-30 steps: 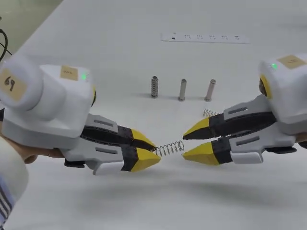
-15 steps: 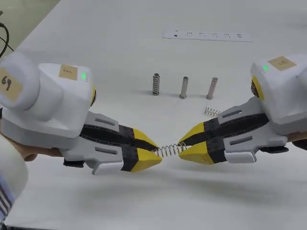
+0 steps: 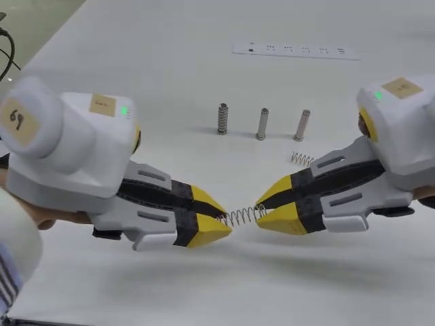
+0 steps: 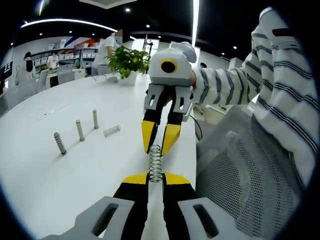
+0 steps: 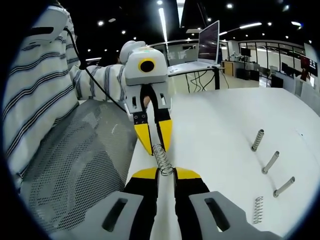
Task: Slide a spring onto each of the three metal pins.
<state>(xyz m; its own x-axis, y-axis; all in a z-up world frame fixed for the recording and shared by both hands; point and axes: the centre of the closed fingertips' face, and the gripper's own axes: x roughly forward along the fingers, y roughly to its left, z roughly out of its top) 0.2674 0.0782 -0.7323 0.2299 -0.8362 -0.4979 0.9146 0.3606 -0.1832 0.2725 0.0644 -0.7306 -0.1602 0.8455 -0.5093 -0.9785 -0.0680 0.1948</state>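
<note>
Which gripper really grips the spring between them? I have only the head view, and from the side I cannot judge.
Observer: Left gripper view: the left gripper pinches one end of the spring between its jaws.
Operator: And the right one?
Observer: Right gripper view: the right gripper is shut on the other end.
Operator: What stands further along the table?
Observer: A potted plant, at its far end.
</note>
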